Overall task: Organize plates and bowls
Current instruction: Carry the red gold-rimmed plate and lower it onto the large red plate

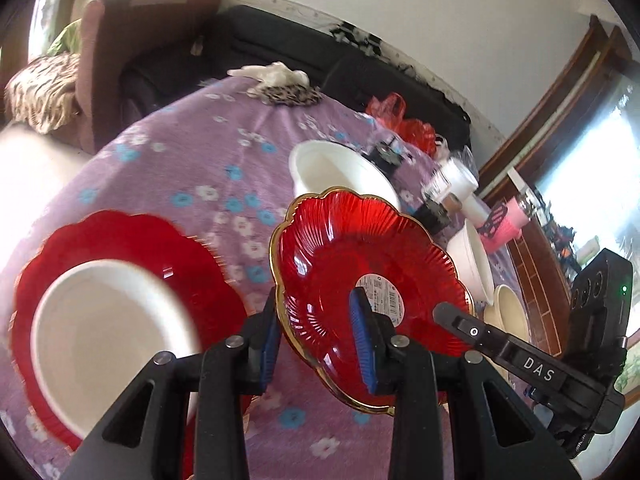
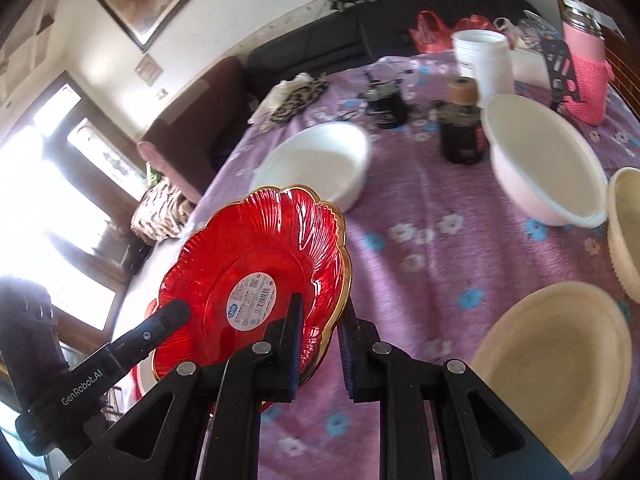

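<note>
- step in hand, as i judge it: the red glass plate [image 1: 372, 300] is lifted clear of the purple flowered tablecloth [image 1: 192, 184]; left gripper [image 1: 318, 344] and right gripper [image 2: 320, 344] each pinch its gold rim, jaws narrow.
- next move calls for carrying it level to the other red plate [image 1: 132, 240], where a white bowl [image 1: 112, 340] sits.
- room: dark sofa [image 1: 280, 40], bright window, more bowls nearby.

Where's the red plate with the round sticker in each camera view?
Left wrist view: the red plate is centre-right, tilted, clamped at its edge by the left gripper.
Right wrist view: lower left, clamped by the right gripper.
Shared landmark: the white bowl just behind it.
</note>
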